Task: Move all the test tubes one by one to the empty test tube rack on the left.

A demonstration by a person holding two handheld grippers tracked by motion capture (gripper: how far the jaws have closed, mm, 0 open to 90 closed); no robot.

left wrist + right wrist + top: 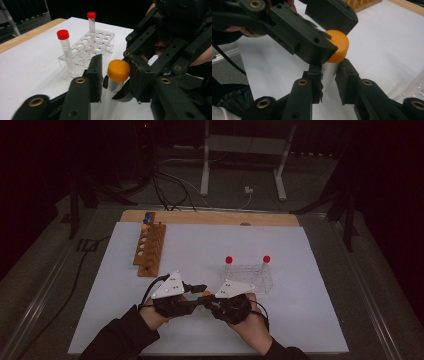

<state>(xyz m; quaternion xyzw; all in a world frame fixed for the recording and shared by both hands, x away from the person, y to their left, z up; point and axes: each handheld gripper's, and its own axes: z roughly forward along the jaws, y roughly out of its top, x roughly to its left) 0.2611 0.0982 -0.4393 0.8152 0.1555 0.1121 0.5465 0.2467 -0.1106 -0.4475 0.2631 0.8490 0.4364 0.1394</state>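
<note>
Tools meet mid-table: R tool (329,82) clamps tube (330,71), L tool (112,72) at cap (118,70).

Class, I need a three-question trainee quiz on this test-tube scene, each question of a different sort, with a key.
1. True or false: the right gripper is shut on the body of the orange-capped tube.
2. How many red-capped tubes stand in the clear rack?
3. The left gripper has its jaws around the tube's: A) cap B) base C) middle.

Key: 1 true; 2 two; 3 A.
</note>
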